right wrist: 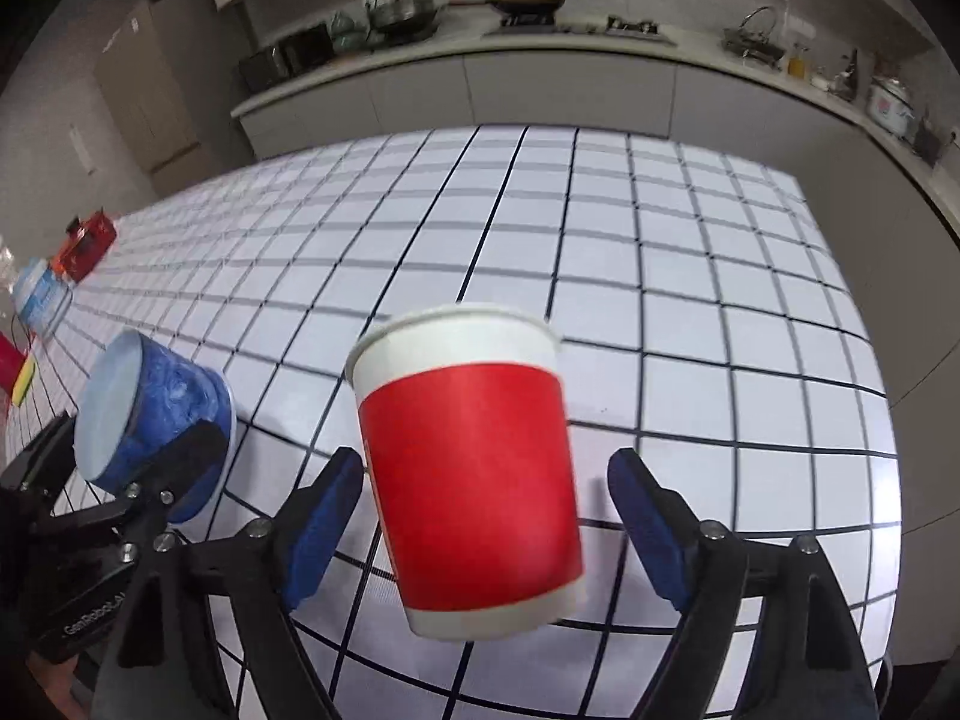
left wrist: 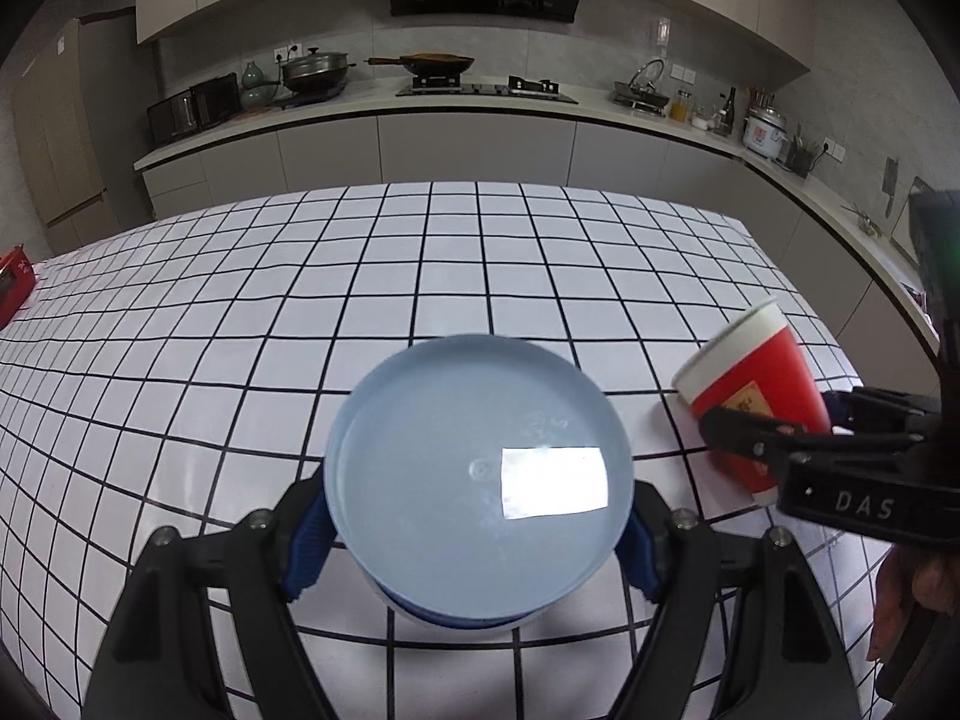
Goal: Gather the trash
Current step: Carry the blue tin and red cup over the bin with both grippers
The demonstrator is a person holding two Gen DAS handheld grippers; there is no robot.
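Note:
My left gripper (left wrist: pixel 474 546) is shut on a round blue tub with a pale lid (left wrist: pixel 477 474), held above the checked table; the tub also shows in the right wrist view (right wrist: pixel 150 420), gripped at its sides. A red paper cup with white rim (right wrist: pixel 474 468) sits tilted between the open fingers of my right gripper (right wrist: pixel 486 528); a gap shows on the right side, and the cup looks blurred, seemingly loose. In the left wrist view the cup (left wrist: pixel 750 390) sits at the right gripper's fingers (left wrist: pixel 744 438).
The white checked table (left wrist: pixel 420 276) stretches ahead. A red box (right wrist: pixel 84 243), a blue-labelled bottle (right wrist: pixel 39 294) and a yellow sponge (right wrist: pixel 24 384) lie at its far left. A kitchen counter (left wrist: pixel 480 108) with cookware runs behind.

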